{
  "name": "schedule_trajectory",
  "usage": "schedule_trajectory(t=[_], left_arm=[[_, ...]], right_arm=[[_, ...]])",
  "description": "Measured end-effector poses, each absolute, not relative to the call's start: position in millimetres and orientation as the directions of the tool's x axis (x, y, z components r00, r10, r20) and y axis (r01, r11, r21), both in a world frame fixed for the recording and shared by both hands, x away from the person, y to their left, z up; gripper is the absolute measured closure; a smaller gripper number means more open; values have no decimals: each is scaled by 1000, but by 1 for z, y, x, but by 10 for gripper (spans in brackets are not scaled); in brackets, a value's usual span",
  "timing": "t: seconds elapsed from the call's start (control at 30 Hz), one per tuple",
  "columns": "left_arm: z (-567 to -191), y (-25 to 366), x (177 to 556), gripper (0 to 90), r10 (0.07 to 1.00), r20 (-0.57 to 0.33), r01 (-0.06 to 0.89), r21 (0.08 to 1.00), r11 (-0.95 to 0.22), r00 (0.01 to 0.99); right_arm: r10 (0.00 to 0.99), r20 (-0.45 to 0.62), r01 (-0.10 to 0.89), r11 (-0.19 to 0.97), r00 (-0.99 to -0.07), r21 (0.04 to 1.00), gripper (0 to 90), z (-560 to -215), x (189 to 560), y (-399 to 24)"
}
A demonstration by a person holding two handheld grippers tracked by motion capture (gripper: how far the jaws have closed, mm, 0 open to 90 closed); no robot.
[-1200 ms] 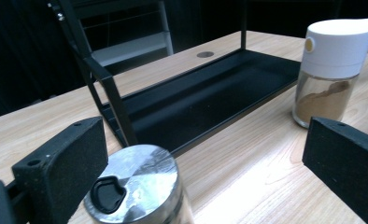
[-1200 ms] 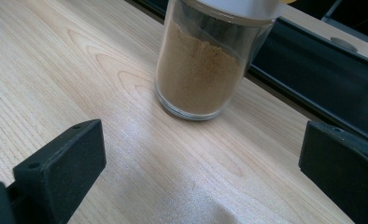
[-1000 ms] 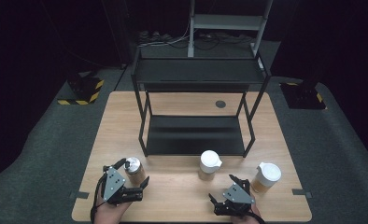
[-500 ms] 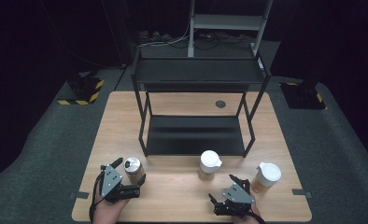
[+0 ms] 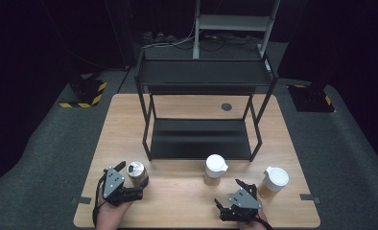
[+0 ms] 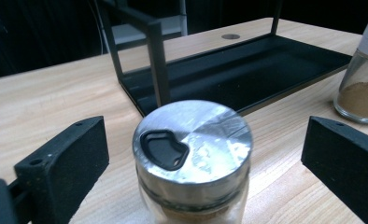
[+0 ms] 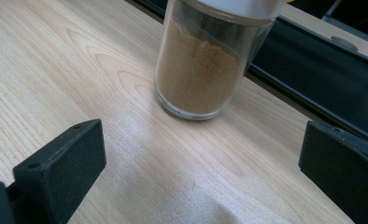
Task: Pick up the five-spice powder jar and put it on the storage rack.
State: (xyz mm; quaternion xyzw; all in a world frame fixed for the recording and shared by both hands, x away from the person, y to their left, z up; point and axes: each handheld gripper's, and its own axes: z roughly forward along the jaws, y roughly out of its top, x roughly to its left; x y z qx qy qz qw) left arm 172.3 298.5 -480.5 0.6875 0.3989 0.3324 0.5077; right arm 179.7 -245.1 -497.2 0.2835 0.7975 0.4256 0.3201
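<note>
Steel-lidded jar: small clear glass jar with a brushed metal lid (image 6: 192,140) — stands upright on the light wooden table (image 5: 187,196), near its front left corner, between the jaws of the left gripper (image 5: 133,176).
Left gripper state: jaws wide and have just been closing a little; the jar is between them, pads not yet touching the glass.
Right gripper state: right gripper (image 5: 229,192) rests with jaws wide, holding nothing — it faces the clear glass jar of brown powder with a white cap (image 7: 205,60).
Risk, tipping: an off-centre closure likely pushes the jar over.
Risk, slipping: a grip high on the lid probably slides off smooth metal.
Risk, collision: the black metal two-tier shelf rack (image 5: 201,139) stands near.
Markings: no brand, label or writing can be read.
</note>
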Motion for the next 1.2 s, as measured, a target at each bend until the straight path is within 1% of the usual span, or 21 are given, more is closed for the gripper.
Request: schedule_trajectory(t=[0.13, 0.2, 0.33, 0.4, 0.47, 0.97, 1.03, 1.2], left_arm=[[-483, 299, 173, 60, 889, 41, 210, 966, -152, 456], [-484, 300, 174, 105, 888, 33, 211, 967, -145, 458], [-484, 298, 175, 150, 889, 41, 214, 965, -154, 457], [-484, 297, 176, 158, 892, 40, 218, 964, -153, 450], [-485, 298, 176, 197, 894, 38, 219, 964, -151, 447], [-488, 303, 178, 304, 890, 20, 228, 964, -138, 456], [-489, 304, 177, 337, 886, 26, 219, 965, -143, 464], [-489, 305, 178, 344, 885, 20, 218, 966, -137, 466]], right_arm=[[725, -269, 180, 477, -635, 861, 0, -497, 180, -245], [725, -268, 180, 477, -635, 860, 0, -497, 180, -245], [724, -270, 179, 477, -635, 860, 0, -497, 180, -245], [725, -268, 180, 476, -634, 861, 0, -497, 180, -245], [726, -266, 181, 474, -635, 862, 0, -497, 180, -246], [724, -266, 180, 475, -637, 861, 0, -497, 180, -246], [724, -265, 180, 474, -637, 862, 0, -497, 180, -246], [723, -265, 180, 474, -637, 862, 0, -497, 180, -246]])
